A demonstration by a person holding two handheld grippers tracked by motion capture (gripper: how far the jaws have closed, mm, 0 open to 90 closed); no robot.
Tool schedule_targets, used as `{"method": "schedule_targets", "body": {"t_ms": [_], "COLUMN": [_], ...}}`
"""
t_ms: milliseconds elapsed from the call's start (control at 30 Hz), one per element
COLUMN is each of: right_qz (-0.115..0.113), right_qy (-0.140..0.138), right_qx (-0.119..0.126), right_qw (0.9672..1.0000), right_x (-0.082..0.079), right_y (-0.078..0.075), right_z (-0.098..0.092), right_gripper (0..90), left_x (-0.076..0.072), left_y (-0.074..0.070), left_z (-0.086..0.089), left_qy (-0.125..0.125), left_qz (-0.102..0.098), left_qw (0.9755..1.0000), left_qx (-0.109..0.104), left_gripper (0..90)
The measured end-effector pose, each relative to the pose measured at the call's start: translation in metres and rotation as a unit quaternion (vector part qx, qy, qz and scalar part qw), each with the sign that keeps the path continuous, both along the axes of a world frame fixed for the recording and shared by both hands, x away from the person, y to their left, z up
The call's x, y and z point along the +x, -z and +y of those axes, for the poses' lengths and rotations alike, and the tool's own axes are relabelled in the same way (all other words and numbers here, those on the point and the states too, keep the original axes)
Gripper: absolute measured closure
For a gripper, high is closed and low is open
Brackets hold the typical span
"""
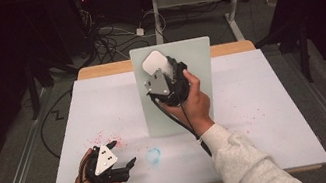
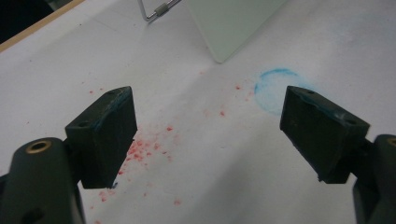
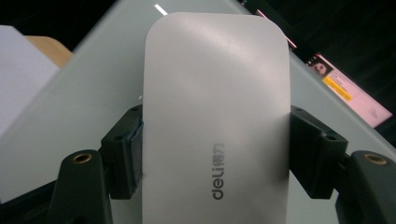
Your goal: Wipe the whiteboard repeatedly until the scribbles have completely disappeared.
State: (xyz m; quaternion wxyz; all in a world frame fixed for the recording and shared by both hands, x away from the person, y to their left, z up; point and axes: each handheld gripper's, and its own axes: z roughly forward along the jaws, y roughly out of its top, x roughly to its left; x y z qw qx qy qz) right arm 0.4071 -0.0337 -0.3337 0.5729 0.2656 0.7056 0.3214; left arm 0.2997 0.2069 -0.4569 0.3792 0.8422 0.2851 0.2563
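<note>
A pale green-white board (image 1: 197, 65) stands propped upright near the middle of the white table sheet (image 1: 267, 119). My right gripper (image 1: 160, 71) is raised against the board's face and is shut on a white rounded eraser (image 1: 154, 64) marked "deli" (image 3: 215, 116); both jaws press its sides. My left gripper (image 1: 122, 154) rests low at the front left of the table, open with nothing between its fingers (image 2: 105, 135). Between the jaws lies the sheet with red specks (image 2: 144, 149) and a blue smudged ring (image 2: 275, 91).
The board's wire stand (image 2: 159, 10) shows behind its lower corner (image 2: 224, 37). The wooden table edge (image 1: 101, 70) runs along the back. Cables (image 1: 105, 35) lie on the floor beyond, with another table's legs (image 1: 234, 2). The blue ring (image 1: 154, 155) sits before the board.
</note>
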Motion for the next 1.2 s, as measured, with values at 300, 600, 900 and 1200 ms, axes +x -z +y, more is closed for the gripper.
{"method": "schedule_targets", "body": {"t_ms": [300,600,900,1200], "right_qz": [-0.004,-0.009,0.025,0.063], "right_qy": [0.021,-0.006,-0.037,-0.066], "right_qx": [0.013,-0.041,-0.100,-0.081], "right_qw": [0.9997,0.9991,0.9940,0.9925], "right_x": [0.000,-0.002,-0.012,-0.025], "right_y": [0.000,0.006,0.027,0.045], "right_z": [-0.028,0.021,0.040,0.016], "right_gripper": [31.0,31.0,31.0,31.0], "left_x": [0.000,0.002,0.000,0.000], "left_y": [0.001,0.001,0.000,0.001], "left_z": [-0.002,-0.003,-0.001,-0.003], "left_qy": [-0.003,0.006,0.006,0.003], "left_qz": [0.003,0.004,-0.001,0.001], "left_qw": [1.0000,1.0000,1.0000,1.0000], "left_qx": [0.002,0.003,0.003,0.006], "left_gripper": [18.0,18.0,18.0,18.0]}}
